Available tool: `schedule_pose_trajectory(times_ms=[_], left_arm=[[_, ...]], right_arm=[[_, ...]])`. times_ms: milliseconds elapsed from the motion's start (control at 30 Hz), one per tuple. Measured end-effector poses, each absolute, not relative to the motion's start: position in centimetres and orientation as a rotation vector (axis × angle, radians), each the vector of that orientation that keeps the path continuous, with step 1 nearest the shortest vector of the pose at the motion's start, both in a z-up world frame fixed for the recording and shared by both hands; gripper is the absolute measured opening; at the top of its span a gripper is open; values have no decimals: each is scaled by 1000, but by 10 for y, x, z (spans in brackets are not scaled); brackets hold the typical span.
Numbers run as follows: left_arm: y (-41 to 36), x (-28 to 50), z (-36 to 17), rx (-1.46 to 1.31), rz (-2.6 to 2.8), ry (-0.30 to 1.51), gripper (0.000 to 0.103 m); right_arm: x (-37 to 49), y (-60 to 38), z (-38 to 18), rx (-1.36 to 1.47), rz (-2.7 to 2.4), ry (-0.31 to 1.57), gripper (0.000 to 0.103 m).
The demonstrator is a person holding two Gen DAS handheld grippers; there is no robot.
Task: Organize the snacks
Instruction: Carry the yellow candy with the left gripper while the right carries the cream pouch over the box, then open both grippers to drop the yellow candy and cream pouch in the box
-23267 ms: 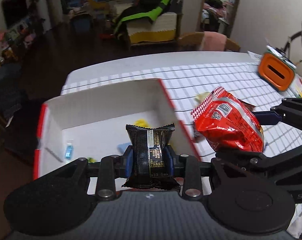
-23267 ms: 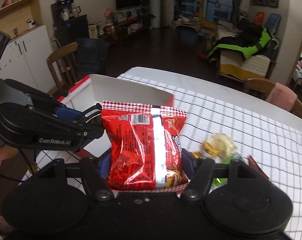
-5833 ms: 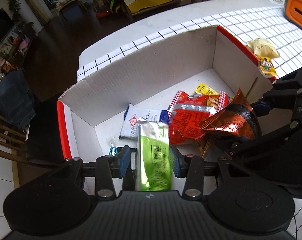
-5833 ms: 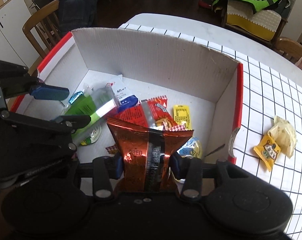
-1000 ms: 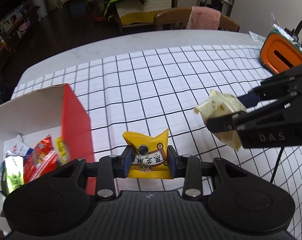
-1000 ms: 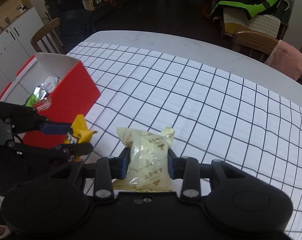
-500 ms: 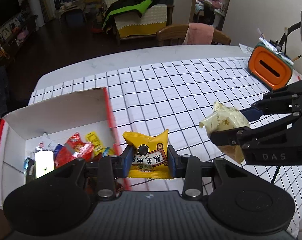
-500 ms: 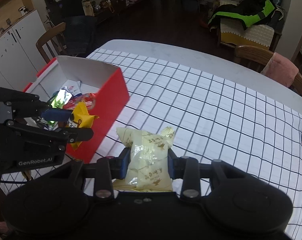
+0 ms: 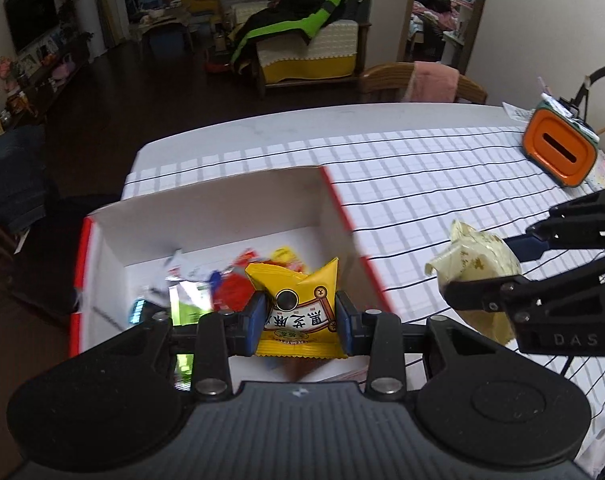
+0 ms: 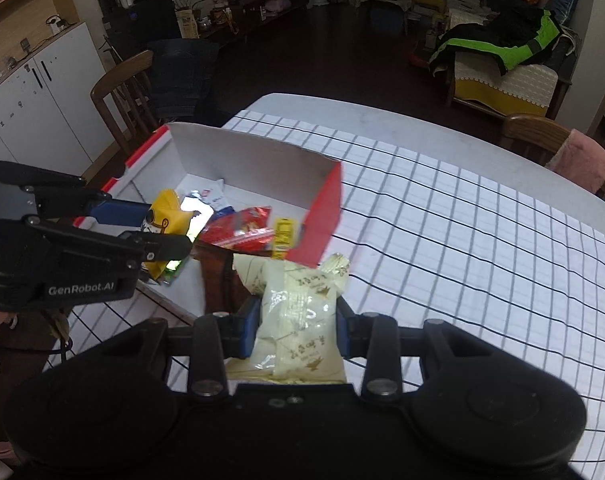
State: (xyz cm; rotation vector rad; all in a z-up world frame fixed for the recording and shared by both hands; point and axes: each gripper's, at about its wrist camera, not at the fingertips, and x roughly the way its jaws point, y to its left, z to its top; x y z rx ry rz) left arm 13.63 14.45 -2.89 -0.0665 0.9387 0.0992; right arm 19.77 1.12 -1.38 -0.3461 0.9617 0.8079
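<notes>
- The left gripper (image 9: 300,316) pinches a yellow snack packet (image 9: 298,312) between its blue pads; the packet stands upright, its top corners rising past the fingers.
- In the left wrist view, that packet hangs over the near right part of the box (image 9: 206,216), above the snacks lying inside.
- The right gripper (image 10: 298,330) is clamped on a pale cream snack bag (image 10: 298,320), which fills the gap between the pads and sticks out both ways.
- In the right wrist view, the cream bag sits just beside the red near-right corner of the box, over the checked tablecloth (image 10: 462,240), not yet over the opening.
- The box is white inside with red outer walls and sits at the left end of the table; a red packet (image 10: 238,228), a small yellow sachet (image 10: 283,236), a white and blue packet (image 10: 210,196) and a green packet (image 9: 186,304) lie on its floor.
- An orange container (image 9: 558,154) stands far right on the table, well apart from both grippers.
</notes>
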Motion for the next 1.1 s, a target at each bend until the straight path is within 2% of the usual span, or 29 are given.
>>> schedule_pose_trajectory(times_ms=[600, 1100], left_arm=[[248, 131, -61, -97, 223, 1018, 36], [256, 165, -91, -35, 217, 1091, 36]], right_arm=[[189, 116, -51, -317, 802, 1005, 36], [236, 152, -84, -331, 687, 1045, 36]])
